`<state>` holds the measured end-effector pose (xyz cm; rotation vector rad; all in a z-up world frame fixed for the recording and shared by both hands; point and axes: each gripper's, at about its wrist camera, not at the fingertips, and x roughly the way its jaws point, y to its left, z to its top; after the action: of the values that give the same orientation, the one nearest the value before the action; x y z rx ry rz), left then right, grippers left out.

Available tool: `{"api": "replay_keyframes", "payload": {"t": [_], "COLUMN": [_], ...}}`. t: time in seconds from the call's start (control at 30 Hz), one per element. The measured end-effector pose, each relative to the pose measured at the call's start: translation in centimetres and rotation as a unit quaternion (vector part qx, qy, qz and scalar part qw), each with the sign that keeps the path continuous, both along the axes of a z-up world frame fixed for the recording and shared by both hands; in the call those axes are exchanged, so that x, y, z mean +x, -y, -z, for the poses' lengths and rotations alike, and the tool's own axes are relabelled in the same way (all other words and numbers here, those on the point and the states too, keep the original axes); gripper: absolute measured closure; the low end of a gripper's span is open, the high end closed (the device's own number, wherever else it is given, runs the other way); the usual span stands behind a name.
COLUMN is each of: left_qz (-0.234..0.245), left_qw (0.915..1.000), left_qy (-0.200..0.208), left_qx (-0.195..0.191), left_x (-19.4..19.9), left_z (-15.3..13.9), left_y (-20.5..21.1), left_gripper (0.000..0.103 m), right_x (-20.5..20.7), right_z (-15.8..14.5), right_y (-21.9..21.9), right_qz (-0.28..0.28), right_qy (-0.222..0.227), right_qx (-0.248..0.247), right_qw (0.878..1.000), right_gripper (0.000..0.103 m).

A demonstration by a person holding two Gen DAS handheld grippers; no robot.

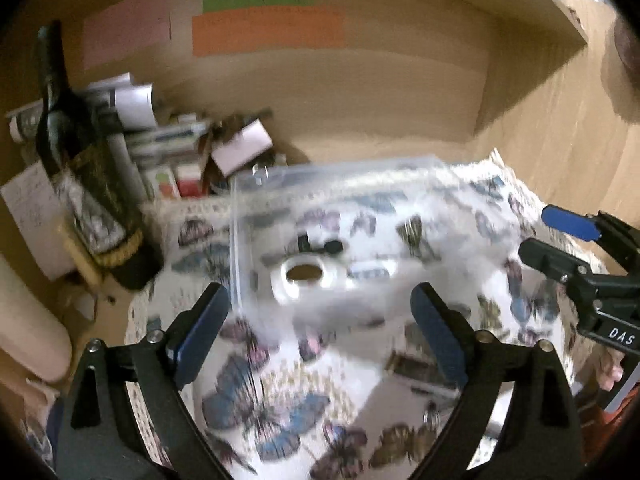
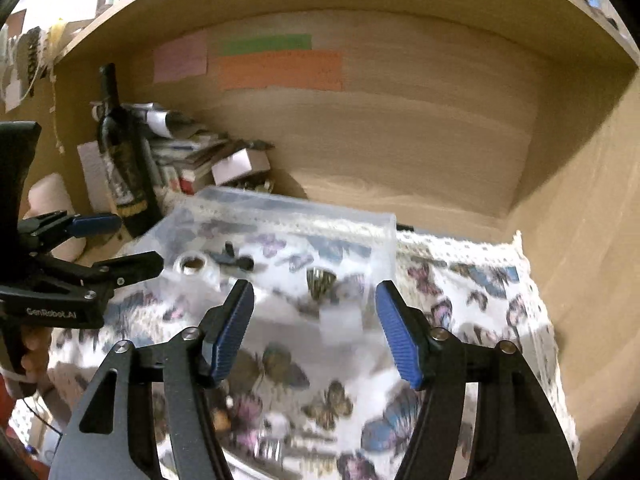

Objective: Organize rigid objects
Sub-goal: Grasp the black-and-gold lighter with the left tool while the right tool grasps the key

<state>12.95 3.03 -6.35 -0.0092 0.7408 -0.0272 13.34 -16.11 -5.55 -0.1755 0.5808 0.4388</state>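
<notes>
A clear plastic box [image 1: 340, 196] stands on a butterfly-print cloth [image 1: 280, 400] inside a wooden cabinet. In it lie a white tape roll [image 1: 304, 276] and a small black part [image 1: 332, 246]. My left gripper [image 1: 320, 320] is open and empty, just in front of the box. The right gripper [image 1: 560, 240] shows at the right edge of that view. In the right wrist view the box [image 2: 280, 216] holds the tape roll [image 2: 192, 266], the black part [image 2: 236, 260] and a small striped object [image 2: 320, 280]. My right gripper [image 2: 316, 328] is open and empty before the box; the left gripper [image 2: 120, 244] is at the left.
A dark wine bottle [image 1: 84, 168] stands at the left beside a heap of papers and small cartons [image 1: 168, 136]. Small loose items [image 1: 412, 364] lie on the cloth near me. Coloured paper strips [image 1: 268, 28] are stuck on the back wall. Cabinet side wall [image 2: 580, 220] is at the right.
</notes>
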Motion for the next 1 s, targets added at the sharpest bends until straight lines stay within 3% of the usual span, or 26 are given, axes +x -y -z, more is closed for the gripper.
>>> {"api": "replay_keyframes", "payload": {"t": [0.3, 0.6, 0.7, 0.87, 0.93, 1.0], "left_qz": [0.047, 0.113, 0.11, 0.103, 0.103, 0.105], "left_qw": [0.9974, 0.9875, 0.9862, 0.9856, 0.9859, 0.9862], "left_qy": [-0.055, -0.11, -0.123, -0.134, -0.131, -0.127], "left_qx": [-0.004, 0.006, 0.014, -0.005, -0.009, -0.012], "left_x": [-1.8, -0.9, -0.1, 1.2, 1.4, 1.5], "left_z": [3.8, 7.0, 7.7, 8.0, 7.9, 7.7], "left_y": [3.3, 7.1, 7.4, 6.5, 6.0, 5.7], "left_gripper": [0.009, 0.008, 0.008, 0.008, 0.012, 0.022], "right_x": [-1.5, -2.3, -2.3, -1.9, -1.9, -1.8], "right_z": [4.7, 6.6, 7.2, 7.7, 7.9, 8.1], "right_y": [2.3, 3.4, 3.2, 2.8, 2.4, 2.0], "right_qz": [0.015, 0.015, 0.01, -0.005, -0.012, -0.014], "right_qy": [-0.07, -0.11, -0.121, -0.142, -0.15, -0.153], "right_qx": [-0.002, -0.002, -0.009, -0.001, -0.002, -0.007], "right_qw": [0.997, 0.994, 0.993, 0.99, 0.989, 0.988], "right_gripper": [0.043, 0.043, 0.043, 0.043, 0.042, 0.034]}}
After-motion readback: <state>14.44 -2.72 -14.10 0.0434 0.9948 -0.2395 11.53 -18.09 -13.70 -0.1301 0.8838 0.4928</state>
